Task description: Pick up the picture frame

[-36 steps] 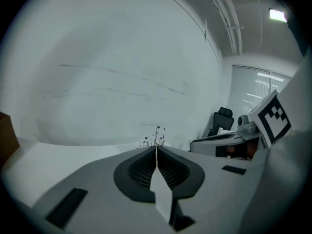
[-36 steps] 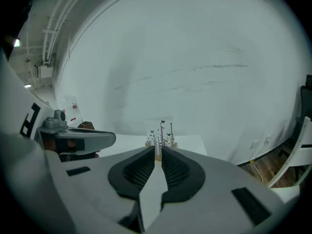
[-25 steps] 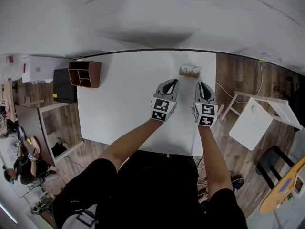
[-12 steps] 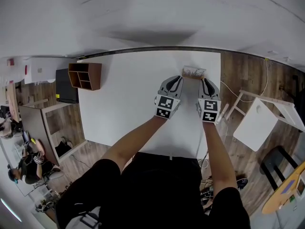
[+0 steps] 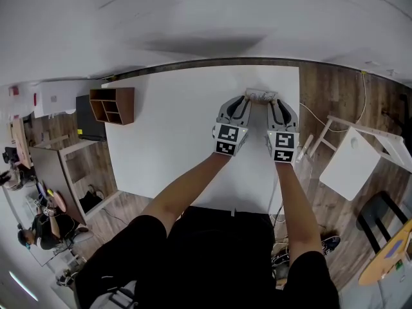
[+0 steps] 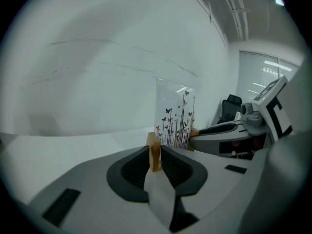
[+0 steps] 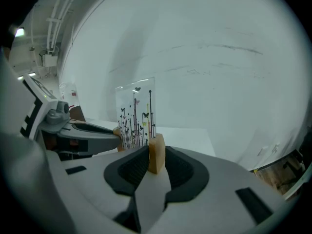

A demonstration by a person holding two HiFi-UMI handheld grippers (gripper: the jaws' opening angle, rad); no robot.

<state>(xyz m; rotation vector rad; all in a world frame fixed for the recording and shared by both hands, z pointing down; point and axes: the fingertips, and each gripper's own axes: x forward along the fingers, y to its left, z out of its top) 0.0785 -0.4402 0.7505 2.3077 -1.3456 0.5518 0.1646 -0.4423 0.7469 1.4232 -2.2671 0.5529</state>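
Note:
The picture frame [image 5: 261,96] stands upright at the far edge of the white table [image 5: 167,140], close to the wall. It is a clear pane [image 6: 174,116] printed with black stems and butterflies, set in a wooden foot block at each end. My left gripper [image 5: 243,103] is shut on the left wooden block [image 6: 155,155]. The right gripper [image 5: 275,104] is shut on the right wooden block [image 7: 156,152], with the pane [image 7: 135,113] just beyond it. Each gripper shows in the other's view, across the pane.
A brown wooden cubby shelf [image 5: 114,103] sits at the table's far left corner. The white wall rises right behind the frame. A small white side table [image 5: 351,163] and a dark stool [image 5: 380,217] stand on the wood floor to the right.
Both grippers moved forward across the table to the frame, one to each end. Their jaws now hold its wooden end blocks.

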